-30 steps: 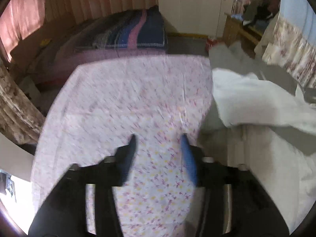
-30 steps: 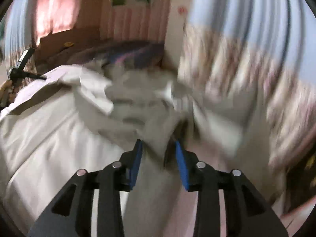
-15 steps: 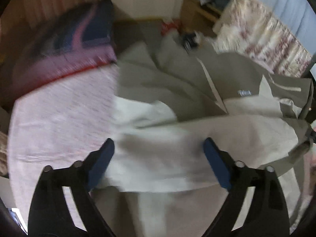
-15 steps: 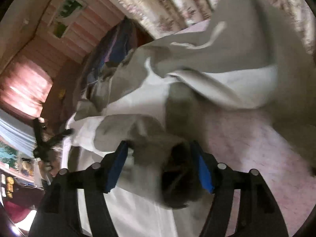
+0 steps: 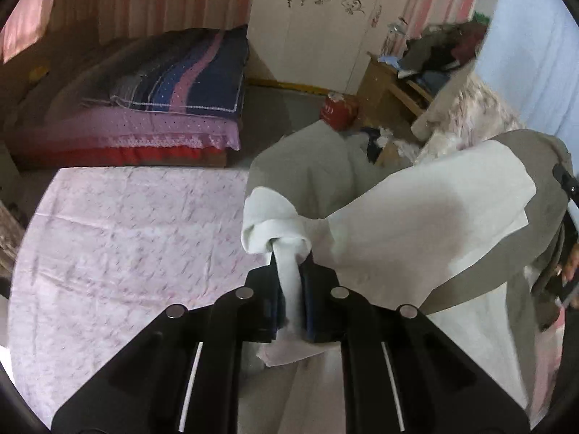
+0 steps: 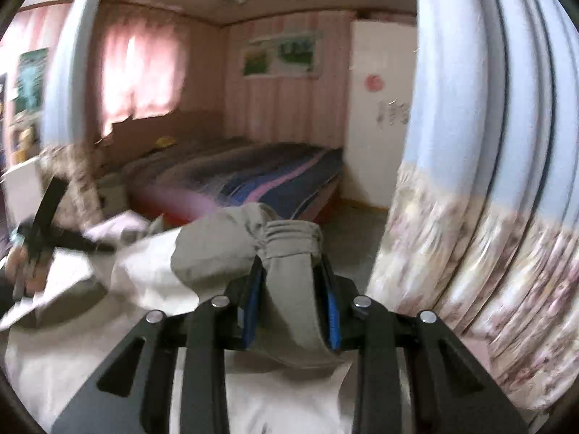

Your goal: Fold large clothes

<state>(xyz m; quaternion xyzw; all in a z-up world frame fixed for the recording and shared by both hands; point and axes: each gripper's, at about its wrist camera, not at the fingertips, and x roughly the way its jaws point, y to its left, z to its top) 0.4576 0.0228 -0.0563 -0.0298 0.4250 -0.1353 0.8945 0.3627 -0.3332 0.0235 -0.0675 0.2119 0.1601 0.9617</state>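
Observation:
A large grey and cream garment (image 5: 427,224) hangs lifted between both grippers. My left gripper (image 5: 289,264) is shut on a bunched cream part of it (image 5: 275,228), above a table with a pink floral cloth (image 5: 119,238). My right gripper (image 6: 289,271) is shut on a gathered grey fold of the garment (image 6: 286,249). The other gripper shows at the left edge of the right wrist view (image 6: 39,228) and the right edge of the left wrist view (image 5: 564,253).
A bed with a striped blue and pink blanket (image 5: 181,83) stands beyond the table. A red bag (image 5: 338,110) lies on the floor by a cluttered wooden stand (image 5: 398,86). A floral and blue curtain (image 6: 470,199) hangs close on the right.
My left gripper was open over the floral cloth, then over the garment; now it is shut on the cream part and lifted. My right gripper has raised its grey fold and turned toward the room.

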